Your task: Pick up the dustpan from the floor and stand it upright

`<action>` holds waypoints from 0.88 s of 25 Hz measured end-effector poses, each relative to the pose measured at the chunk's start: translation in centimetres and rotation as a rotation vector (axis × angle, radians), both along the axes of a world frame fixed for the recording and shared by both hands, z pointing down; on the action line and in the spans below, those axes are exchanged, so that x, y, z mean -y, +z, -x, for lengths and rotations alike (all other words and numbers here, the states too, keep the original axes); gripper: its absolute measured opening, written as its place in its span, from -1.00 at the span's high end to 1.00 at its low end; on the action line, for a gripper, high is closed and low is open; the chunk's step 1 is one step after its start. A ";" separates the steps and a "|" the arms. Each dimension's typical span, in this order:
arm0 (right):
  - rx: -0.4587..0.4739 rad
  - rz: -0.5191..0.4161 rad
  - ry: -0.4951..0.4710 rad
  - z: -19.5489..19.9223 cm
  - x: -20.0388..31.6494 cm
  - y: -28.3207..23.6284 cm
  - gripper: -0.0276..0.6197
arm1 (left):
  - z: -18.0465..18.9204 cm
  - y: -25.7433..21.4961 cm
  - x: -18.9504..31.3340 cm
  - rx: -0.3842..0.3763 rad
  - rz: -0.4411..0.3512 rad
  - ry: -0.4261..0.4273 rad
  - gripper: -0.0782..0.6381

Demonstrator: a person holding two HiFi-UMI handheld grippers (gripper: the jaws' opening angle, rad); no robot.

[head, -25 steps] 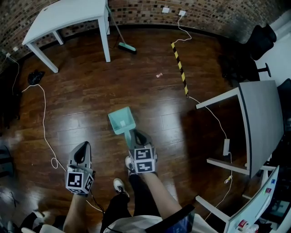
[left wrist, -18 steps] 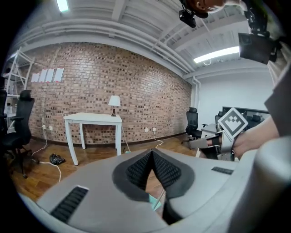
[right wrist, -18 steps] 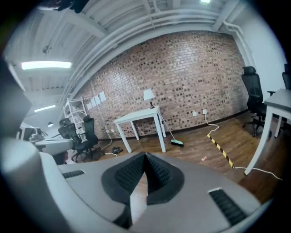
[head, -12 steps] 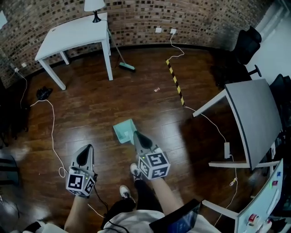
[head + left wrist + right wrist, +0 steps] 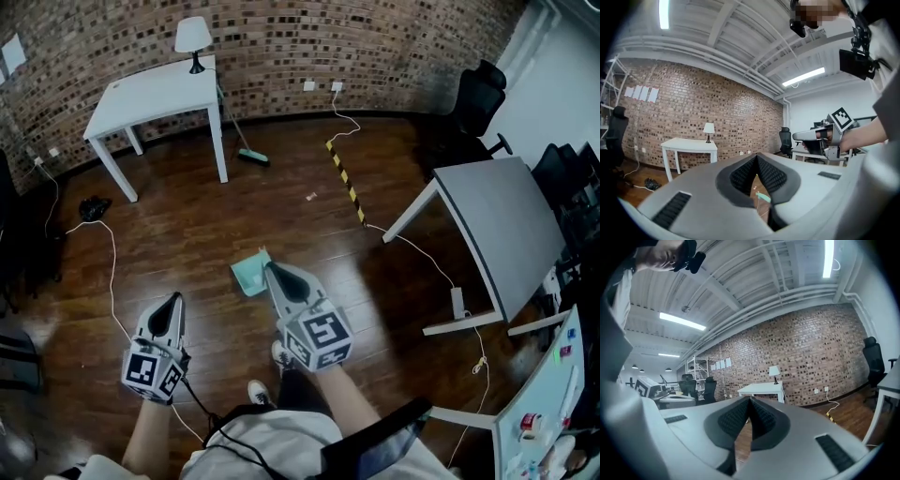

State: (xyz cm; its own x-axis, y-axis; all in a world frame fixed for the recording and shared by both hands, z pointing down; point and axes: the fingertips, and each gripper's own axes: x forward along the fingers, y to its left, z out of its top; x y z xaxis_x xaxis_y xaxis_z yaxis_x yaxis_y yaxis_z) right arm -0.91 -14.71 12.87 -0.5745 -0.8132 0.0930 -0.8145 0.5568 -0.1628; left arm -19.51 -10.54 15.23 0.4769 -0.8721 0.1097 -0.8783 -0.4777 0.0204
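- Two things stand far left in the head view: a white table (image 5: pixel 155 94) with a lamp (image 5: pixel 192 37) on it, and a broom (image 5: pixel 251 156) leaning at the table's right edge, its teal head on the wooden floor (image 5: pixel 187 216).
- Near left, the left gripper (image 5: pixel 172 300) has its jaws pressed together with nothing between them. Its own view shows the pads meeting at the tip (image 5: pixel 756 159).
- Just right of it, mid-floor, is the dustpan (image 5: pixel 247 275), a teal scoop. Its right side is covered by the right gripper. Anything inside it is too small to make out, and I cannot tell whether it lies flat or stands up.
- The right gripper (image 5: pixel 269 269) is likewise closed tip to tip on nothing. Its own view (image 5: pixel 750 401) shows only floor under the pads.
- Further right come a striped floor strip (image 5: pixel 344 180), a grey table (image 5: pixel 502 225) and an office chair (image 5: pixel 476 94).
- Only the left gripper view shows a marker cube (image 5: pixel 840 120) from the side, and a small teal shape (image 5: pixel 764 197) under its pads that I cannot identify.
- Only the right gripper view shows a shelf rack (image 5: pixel 696 369) along the brick wall.
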 end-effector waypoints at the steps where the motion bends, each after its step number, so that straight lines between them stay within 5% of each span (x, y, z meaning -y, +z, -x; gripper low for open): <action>1: -0.004 -0.005 0.005 -0.1 -0.8 -0.5 0.98 | 0.2 -0.8 -0.6 0.005 -0.012 -0.003 0.80; 6: 0.057 0.026 0.018 -1.6 -2.9 -2.0 0.98 | 0.0 -3.8 -2.7 -0.039 -0.031 -0.027 0.80; 9: 0.116 0.041 0.013 -3.4 -3.7 -2.9 0.98 | -1.5 -4.5 -3.6 0.024 -0.062 -0.019 0.80; 12: 0.068 0.006 -0.014 -4.3 -4.2 -4.3 0.97 | -3.1 -5.5 -4.3 0.081 -0.092 -0.023 0.80; 22: 0.065 -0.099 -0.046 -6.5 -5.3 -7.4 0.97 | -6.6 -6.9 -5.7 0.066 -0.133 -0.010 0.80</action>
